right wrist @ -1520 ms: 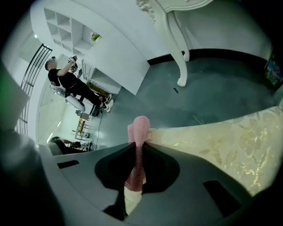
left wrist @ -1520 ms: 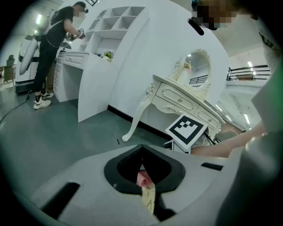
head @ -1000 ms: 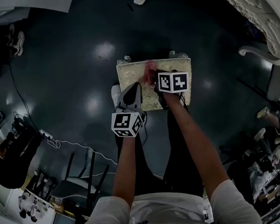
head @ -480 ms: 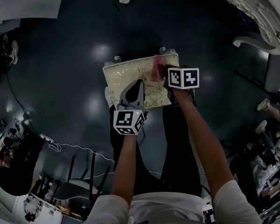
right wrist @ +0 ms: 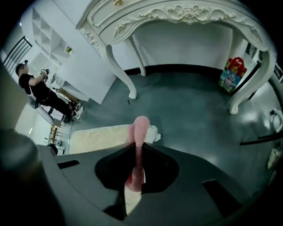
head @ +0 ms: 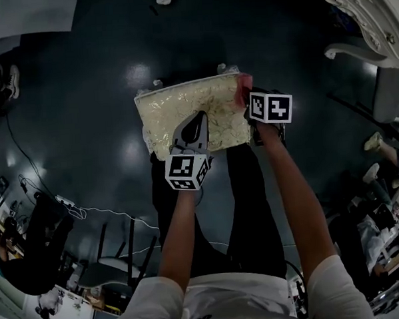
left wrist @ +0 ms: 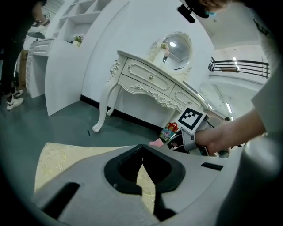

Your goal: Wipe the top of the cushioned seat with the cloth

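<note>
The cushioned seat is a cream, gold-patterned stool top on the dark floor. A pink cloth lies at its right edge, pinched in my right gripper, which is shut on it; in the right gripper view the pink cloth stands up between the jaws with the seat to their left. My left gripper hovers over the seat's near middle with its jaws shut and nothing between them. In the left gripper view, past my left gripper, are the seat and my right gripper's marker cube.
A white carved dressing table stands beyond the seat, with a round mirror on top and a colourful gift bag under it. Chairs and a cable lie on the floor at lower left. A white chair stands at the right.
My right gripper has dragged the pink cloth rightward across the seat, from its middle to its right edge. The left gripper has stayed over the seat's near side.
</note>
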`<state>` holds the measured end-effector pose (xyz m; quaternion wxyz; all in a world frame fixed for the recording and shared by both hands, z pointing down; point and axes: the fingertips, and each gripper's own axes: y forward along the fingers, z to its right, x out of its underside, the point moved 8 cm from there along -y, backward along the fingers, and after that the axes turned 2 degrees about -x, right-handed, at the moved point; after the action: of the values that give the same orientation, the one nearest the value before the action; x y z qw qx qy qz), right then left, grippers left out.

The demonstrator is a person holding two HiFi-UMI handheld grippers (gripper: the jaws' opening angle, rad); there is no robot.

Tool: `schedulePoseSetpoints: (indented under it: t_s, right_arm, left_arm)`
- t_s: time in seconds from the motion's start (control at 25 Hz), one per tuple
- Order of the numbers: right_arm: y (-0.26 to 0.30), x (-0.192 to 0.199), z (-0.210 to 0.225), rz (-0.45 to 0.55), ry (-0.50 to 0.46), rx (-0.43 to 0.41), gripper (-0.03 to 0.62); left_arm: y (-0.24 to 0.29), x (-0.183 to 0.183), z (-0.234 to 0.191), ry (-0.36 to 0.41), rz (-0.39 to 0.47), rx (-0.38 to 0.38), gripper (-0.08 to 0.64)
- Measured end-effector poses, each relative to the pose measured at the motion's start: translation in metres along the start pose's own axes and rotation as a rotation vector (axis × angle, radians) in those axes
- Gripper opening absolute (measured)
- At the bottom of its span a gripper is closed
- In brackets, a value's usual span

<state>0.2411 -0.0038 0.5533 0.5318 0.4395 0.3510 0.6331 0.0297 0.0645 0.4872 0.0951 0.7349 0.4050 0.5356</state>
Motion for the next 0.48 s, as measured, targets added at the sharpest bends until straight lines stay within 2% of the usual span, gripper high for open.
schedulePoseSetpoints:
  t_s: [0.32, 0.4, 0.48]
  right_arm:
    - [0.004, 0.000, 0.011, 0.026, 0.019, 0.075, 0.026]
    - [-0.006, -0.001, -0.003, 0.072, 0.012, 0.080, 0.026]
    - [-0.015, 0.000, -0.031, 0.123, 0.010, 0.034, 0.028]
  left_arm:
    - [-0.012, -0.005, -0.002, 0.019, 0.012, 0.024, 0.014]
    - [-0.024, -0.009, -0.011, 0.017, 0.027, 0.008, 0.014]
    - [-0.041, -0.014, -0.026, 0.005, 0.048, -0.022, 0.012]
